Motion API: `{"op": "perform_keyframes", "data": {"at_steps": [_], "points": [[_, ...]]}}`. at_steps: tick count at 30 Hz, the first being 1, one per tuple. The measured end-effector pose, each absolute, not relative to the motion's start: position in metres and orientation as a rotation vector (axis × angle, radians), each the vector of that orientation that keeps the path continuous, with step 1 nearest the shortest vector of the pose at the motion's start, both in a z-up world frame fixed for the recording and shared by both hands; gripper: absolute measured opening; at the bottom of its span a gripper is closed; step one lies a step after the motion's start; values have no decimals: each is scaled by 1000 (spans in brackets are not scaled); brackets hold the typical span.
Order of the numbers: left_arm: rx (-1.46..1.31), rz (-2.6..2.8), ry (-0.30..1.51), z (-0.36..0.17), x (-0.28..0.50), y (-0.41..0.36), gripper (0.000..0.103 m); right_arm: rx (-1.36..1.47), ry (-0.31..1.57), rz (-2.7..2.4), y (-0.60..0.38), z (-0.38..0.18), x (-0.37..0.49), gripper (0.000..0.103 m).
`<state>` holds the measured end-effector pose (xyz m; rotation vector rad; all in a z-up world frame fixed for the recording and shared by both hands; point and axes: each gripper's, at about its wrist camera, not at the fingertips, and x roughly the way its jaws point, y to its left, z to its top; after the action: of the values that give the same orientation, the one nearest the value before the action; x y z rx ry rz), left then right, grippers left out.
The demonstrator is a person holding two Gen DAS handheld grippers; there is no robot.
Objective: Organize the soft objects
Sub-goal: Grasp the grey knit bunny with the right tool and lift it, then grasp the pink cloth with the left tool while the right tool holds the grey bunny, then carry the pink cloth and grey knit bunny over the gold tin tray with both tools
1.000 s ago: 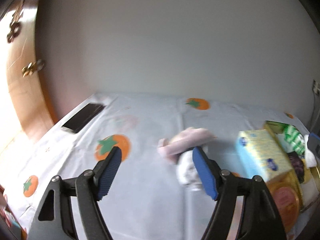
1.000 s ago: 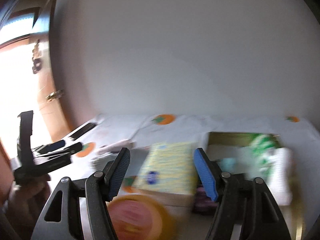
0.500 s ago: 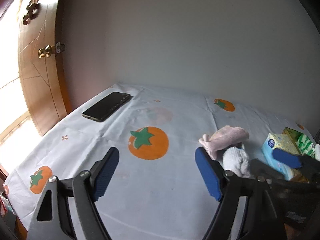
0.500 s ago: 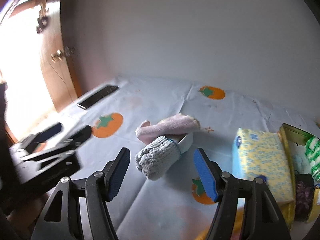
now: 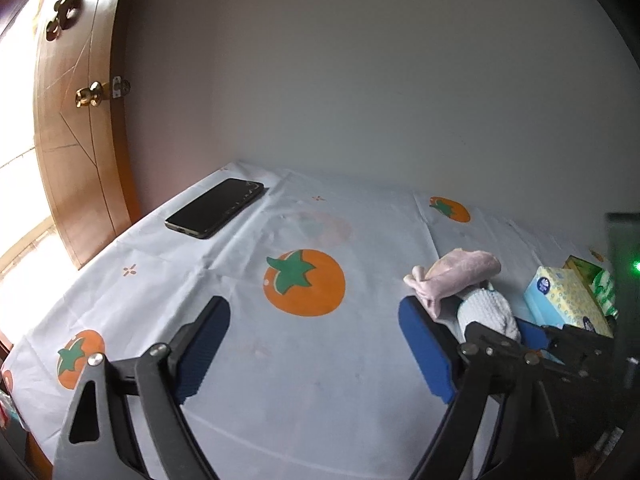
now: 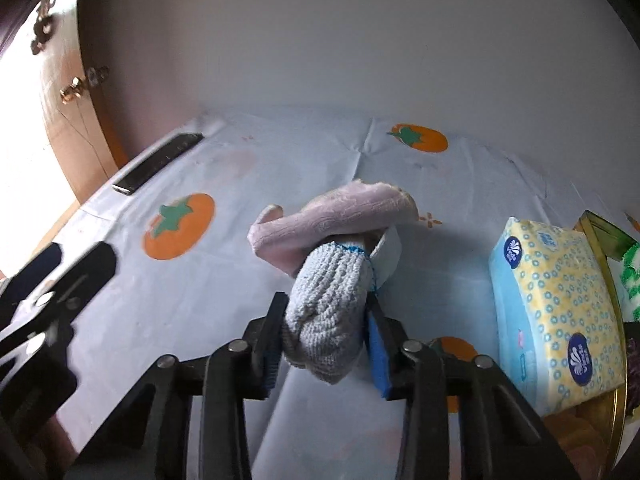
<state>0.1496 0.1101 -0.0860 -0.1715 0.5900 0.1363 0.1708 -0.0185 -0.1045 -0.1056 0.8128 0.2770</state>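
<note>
A grey knit glove (image 6: 328, 300) lies on the tomato-print tablecloth (image 6: 224, 280), its cuff tucked under a rolled pink cloth (image 6: 336, 212). My right gripper (image 6: 326, 312) is closing around the glove, and both blue pads touch its sides. In the left wrist view the glove (image 5: 486, 312) and pink cloth (image 5: 460, 276) sit just right of my left gripper (image 5: 316, 320). That gripper's jaws are opening wide over bare tablecloth with nothing between them. A white item (image 6: 390, 252) peeks out under the pink cloth.
A yellow-and-blue tissue pack (image 6: 556, 312) lies right of the glove, against a gold-rimmed box (image 6: 600, 232) holding a green-and-white item (image 6: 630, 272). A black phone (image 5: 216, 208) rests at the far left edge near a wooden door (image 5: 80, 160). A wall backs the table.
The right gripper swung left from the tissue pack, dropped to the glove and narrowed its jaws around it. The left gripper drifted left, away from the cloths, and opened a little wider.
</note>
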Motion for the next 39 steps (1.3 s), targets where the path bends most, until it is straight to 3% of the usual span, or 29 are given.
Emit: {"op": "perform_keyframes", "data": {"at_steps": [9, 23, 25, 27, 30, 31, 33, 39], "points": [[-141, 49, 624, -80, 167, 85, 88, -63, 620, 304, -64, -63, 121, 37], [79, -102, 765, -104, 227, -16, 79, 63, 558, 252, -122, -45, 123, 37], [89, -108, 791, -109, 234, -20, 69, 75, 552, 253, -126, -45, 121, 37], [93, -113, 833, -115, 240, -21, 44, 76, 542, 254, -129, -44, 119, 37], [82, -131, 864, -119, 243, -20, 16, 76, 532, 265, -129, -44, 116, 37], [80, -137, 868, -120, 242, -20, 11, 76, 529, 271, -129, -44, 115, 37], [78, -136, 855, -119, 238, -19, 6, 74, 523, 278, -128, -45, 113, 37], [47, -114, 738, -104, 213, -13, 6, 63, 493, 288, -133, -48, 106, 37]]}}
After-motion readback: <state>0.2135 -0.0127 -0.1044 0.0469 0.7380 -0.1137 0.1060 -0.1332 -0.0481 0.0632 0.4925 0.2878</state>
